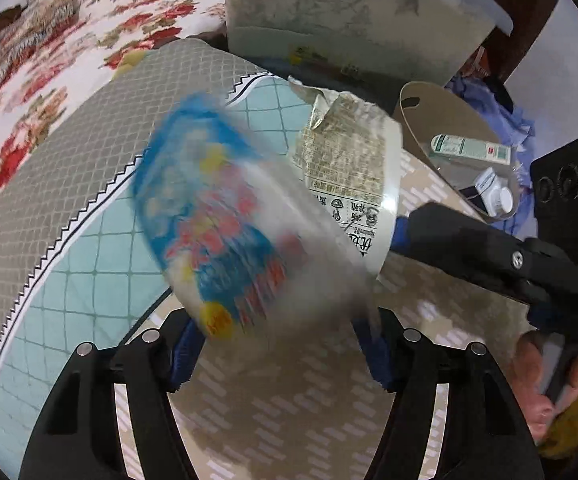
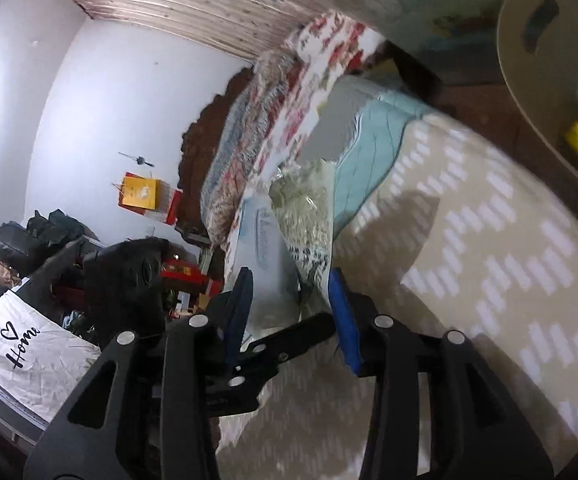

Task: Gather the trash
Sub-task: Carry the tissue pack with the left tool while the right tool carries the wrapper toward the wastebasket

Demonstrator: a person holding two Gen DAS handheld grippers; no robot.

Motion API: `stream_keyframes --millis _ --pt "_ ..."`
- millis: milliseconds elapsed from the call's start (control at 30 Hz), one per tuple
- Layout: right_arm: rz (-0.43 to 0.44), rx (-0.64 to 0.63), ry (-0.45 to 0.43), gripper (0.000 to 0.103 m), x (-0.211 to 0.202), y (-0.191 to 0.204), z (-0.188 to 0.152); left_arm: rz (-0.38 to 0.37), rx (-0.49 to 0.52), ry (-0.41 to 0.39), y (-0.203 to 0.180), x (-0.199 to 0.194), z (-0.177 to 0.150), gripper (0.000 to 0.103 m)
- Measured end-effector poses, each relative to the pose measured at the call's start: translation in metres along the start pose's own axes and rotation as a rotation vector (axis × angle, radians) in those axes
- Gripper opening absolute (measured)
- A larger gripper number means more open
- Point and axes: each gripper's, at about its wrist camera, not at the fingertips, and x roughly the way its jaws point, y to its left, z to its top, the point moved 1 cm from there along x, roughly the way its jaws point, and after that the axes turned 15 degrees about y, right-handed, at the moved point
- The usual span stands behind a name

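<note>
From my left wrist camera, the cup fills the middle of the view: a blue, red and yellow printed noodle cup, smeared by motion, lying tilted with its base toward me and its mouth pointing away to the right. Its lid is peeled up and crumpled at the far rim. My left gripper has its blue pads set wide on either side of the cup's lower end. The cup sits between them, but with the blur I cannot tell whether the pads press it or only flank it.

The right gripper comes in from the right edge of that view, and its tip meets the cup's rim just under the printed lid. In the right wrist view the same gripper has its blue pads drawn in on the cup wall and lid, pinching the rim between them. The left gripper's black body crosses just beneath.

The cup is held in the air above a beige patterned cloth, beside a teal quilted mattress. A tan bin stands near, past the cup's mouth, with a box and a small bottle inside.
</note>
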Motion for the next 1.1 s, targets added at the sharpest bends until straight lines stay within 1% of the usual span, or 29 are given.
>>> stream_keyframes --millis 67,167,200,233,267,333,367,433,467,500,533,633,700,767,833,933,967,1000,1033,1100 --pt "-0.006 0.018 0.012 0.043 0.003 -0.001 0.004 0.007 0.015 0.000 -0.001 0.000 -0.001 0.063" --pt "-0.082 -0.003 0.048 0.043 0.012 0.004 0.012 0.023 0.034 0.000 -0.004 0.001 -0.001 0.063" --pt "-0.130 -0.004 0.067 0.038 0.018 0.006 0.016 0.023 0.036 0.001 -0.005 0.001 -0.001 0.062" --pt "-0.149 -0.001 0.076 0.033 0.021 0.006 0.018 0.022 0.037 0.000 -0.004 0.000 -0.001 0.062" --pt "-0.158 0.003 0.087 0.031 0.025 0.006 0.022 0.018 0.037 -0.003 -0.003 0.000 -0.001 0.062" --pt "-0.176 0.016 0.118 0.018 0.032 0.003 0.027 -0.001 0.032 -0.013 0.000 -0.001 -0.003 0.062" --pt "-0.181 0.018 0.124 0.016 0.033 0.003 0.027 -0.019 0.028 -0.024 0.002 -0.002 -0.004 0.062" --pt "-0.197 0.018 0.133 0.007 0.035 0.003 0.027 -0.054 0.022 -0.035 0.006 -0.005 -0.009 0.062" --pt "-0.196 0.012 0.130 0.007 0.035 0.003 0.025 -0.084 0.017 -0.033 0.010 -0.007 -0.013 0.061" --pt "-0.192 -0.005 0.121 0.006 0.034 0.005 0.024 -0.103 0.014 -0.038 0.012 -0.010 -0.017 0.061" --pt "-0.190 -0.015 0.115 0.006 0.033 0.006 0.023 -0.105 0.011 -0.058 0.016 -0.016 -0.023 0.061" --pt "-0.179 -0.018 0.091 0.005 0.030 0.005 0.019 -0.082 -0.033 -0.132 0.033 -0.041 -0.039 0.064" --pt "-0.185 -0.014 0.066 0.005 0.024 0.002 0.018 -0.092 -0.074 -0.152 0.043 -0.051 -0.040 0.076" --pt "-0.224 -0.029 0.028 0.005 0.016 0.005 0.015 -0.126 -0.128 -0.153 0.056 -0.058 -0.035 0.076" --pt "-0.293 -0.050 -0.048 0.005 0.000 0.010 0.015 -0.166 -0.183 -0.150 0.067 -0.058 -0.028 0.076" --pt "-0.329 -0.055 -0.117 0.005 -0.016 0.015 0.022 -0.254 -0.270 -0.126 0.081 -0.047 -0.015 0.076" --pt "-0.360 -0.080 -0.136 0.005 -0.019 0.020 0.027 -0.271 -0.290 -0.118 0.083 -0.043 -0.011 0.076" --pt "-0.379 -0.096 -0.141 0.005 -0.020 0.023 0.032 -0.293 -0.313 -0.110 0.087 -0.038 -0.010 0.076" --pt "-0.397 -0.112 -0.145 0.005 -0.019 0.026 0.036 -0.333 -0.343 -0.101 0.090 -0.032 -0.007 0.076" --pt "-0.429 -0.140 -0.135 0.005 -0.011 0.030 0.046 -0.367 -0.371 -0.098 0.092 -0.026 -0.005 0.076"
